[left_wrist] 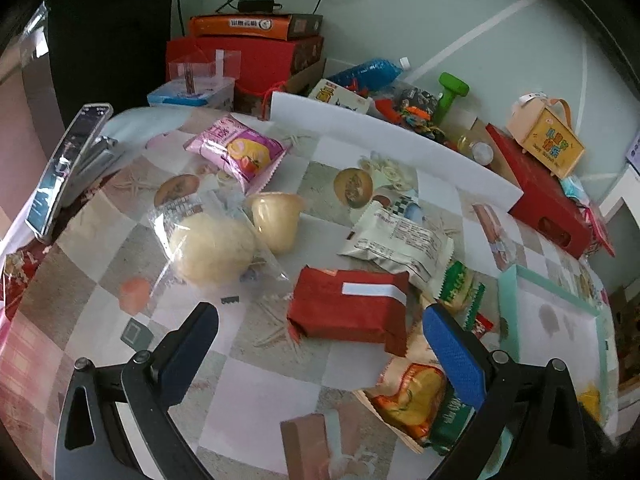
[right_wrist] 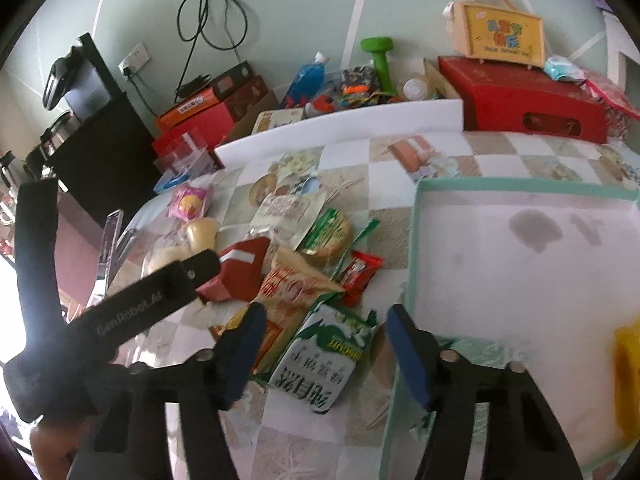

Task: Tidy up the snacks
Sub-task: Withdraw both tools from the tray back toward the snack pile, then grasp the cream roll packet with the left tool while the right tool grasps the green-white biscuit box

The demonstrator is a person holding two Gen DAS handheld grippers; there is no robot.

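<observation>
Jaws apart; left gripper (right_wrist: pixel 200 276) marked "GenRobot.AI".

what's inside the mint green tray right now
The mint green tray looks mostly bare: a pale liner with grey smudges, and something yellow at its near right edge, too blurred and cropped to identify. The near end is partly hidden behind the right gripper.

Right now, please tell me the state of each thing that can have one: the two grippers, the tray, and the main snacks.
left gripper: open, over the red packet, not touching it.
right gripper: open, green and white milk pack between its fingers, not gripped.
red packet: sealed, lying flat.
milk pack: lying flat on the table.
tray: nearly bare, something yellow at its right edge.
jelly cup: sealed, upside down.
</observation>
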